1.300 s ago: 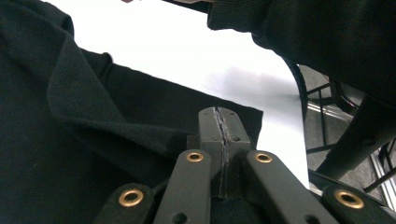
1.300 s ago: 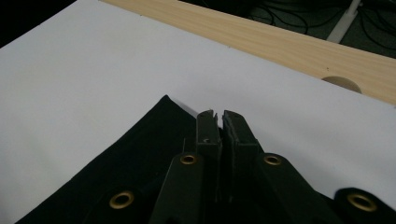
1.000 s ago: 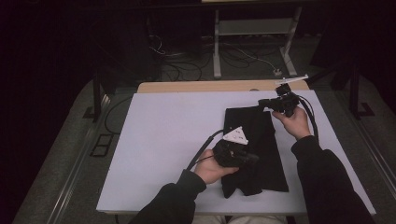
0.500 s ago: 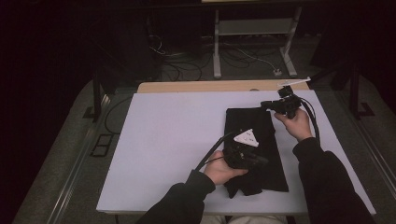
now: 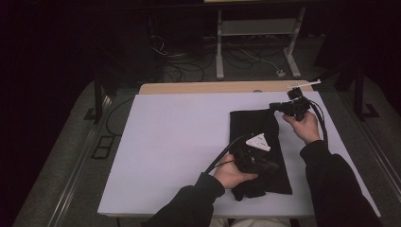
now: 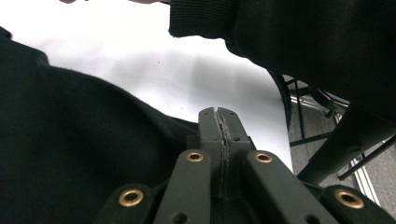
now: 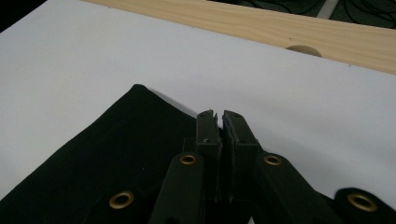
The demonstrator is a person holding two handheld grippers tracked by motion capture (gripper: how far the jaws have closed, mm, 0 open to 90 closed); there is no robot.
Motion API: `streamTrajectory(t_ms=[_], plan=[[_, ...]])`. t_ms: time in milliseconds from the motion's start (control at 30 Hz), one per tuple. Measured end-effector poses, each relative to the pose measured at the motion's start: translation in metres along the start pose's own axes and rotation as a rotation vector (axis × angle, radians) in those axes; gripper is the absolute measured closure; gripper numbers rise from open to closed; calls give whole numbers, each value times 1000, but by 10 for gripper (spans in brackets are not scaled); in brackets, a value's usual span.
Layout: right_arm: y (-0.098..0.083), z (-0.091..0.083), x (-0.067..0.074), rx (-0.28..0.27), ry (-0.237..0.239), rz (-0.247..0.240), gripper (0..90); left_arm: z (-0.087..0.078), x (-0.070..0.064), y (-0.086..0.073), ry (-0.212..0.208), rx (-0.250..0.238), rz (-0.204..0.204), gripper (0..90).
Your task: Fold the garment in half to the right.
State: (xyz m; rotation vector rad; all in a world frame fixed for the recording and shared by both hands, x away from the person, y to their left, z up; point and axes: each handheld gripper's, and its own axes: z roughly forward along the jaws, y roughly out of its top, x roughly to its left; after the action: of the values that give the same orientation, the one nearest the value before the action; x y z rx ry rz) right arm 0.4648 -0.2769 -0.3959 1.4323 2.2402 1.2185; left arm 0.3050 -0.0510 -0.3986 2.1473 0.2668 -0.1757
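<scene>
The left gripper point(image 5: 265, 165), jaws pressed together, is hiding part of the black cloth point(image 5: 255, 127) lower centre; the right gripper point(image 5: 279, 108), jaws nearly touching, is pinching its far corner, the grip itself hard to see.

Left gripper point(image 5: 265, 165): moved toward the table's right edge, further onto the black cloth point(image 5: 257, 130).
Cloth's near part: more covered.

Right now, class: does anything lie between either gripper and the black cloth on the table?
Nothing visible does. The left gripper, jaws shut, sits right on the black cloth near its front end. The right gripper, also shut, is at the cloth's far right corner. Only the white table cover lies around it.
</scene>
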Motion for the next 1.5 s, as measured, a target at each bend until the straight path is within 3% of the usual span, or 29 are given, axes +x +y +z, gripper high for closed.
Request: streamTrajectory(t_ms=[267, 733, 867, 1033, 1233, 1300, 1400, 1500], plan=[[-6, 3, -10, 13, -19, 32, 838, 10, -1, 1, -16, 6, 0, 884], [-23, 19, -24, 36, -6, 110, 818, 18, 0, 0, -27, 4, -6, 883], [-25, 14, -26, 32, 7, 155, 698, 21, -1, 0, -27, 6, -7, 883], [-31, -4, -24, -1, -14, 151, 482, 26, -4, 1, -30, 11, -2, 883], [-44, -23, -22, -17, -17, 138, 120, 36, -10, 6, -38, 39, 20, 883], [-49, -31, -21, -37, -4, 127, 112, 40, -11, 8, -37, 46, 27, 883], [-55, -41, -20, -56, 6, 132, 21, 46, -13, 11, -39, 68, 39, 884], [-61, -52, -20, -78, 5, 131, 18, 52, -15, 14, -37, 85, 49, 884]])
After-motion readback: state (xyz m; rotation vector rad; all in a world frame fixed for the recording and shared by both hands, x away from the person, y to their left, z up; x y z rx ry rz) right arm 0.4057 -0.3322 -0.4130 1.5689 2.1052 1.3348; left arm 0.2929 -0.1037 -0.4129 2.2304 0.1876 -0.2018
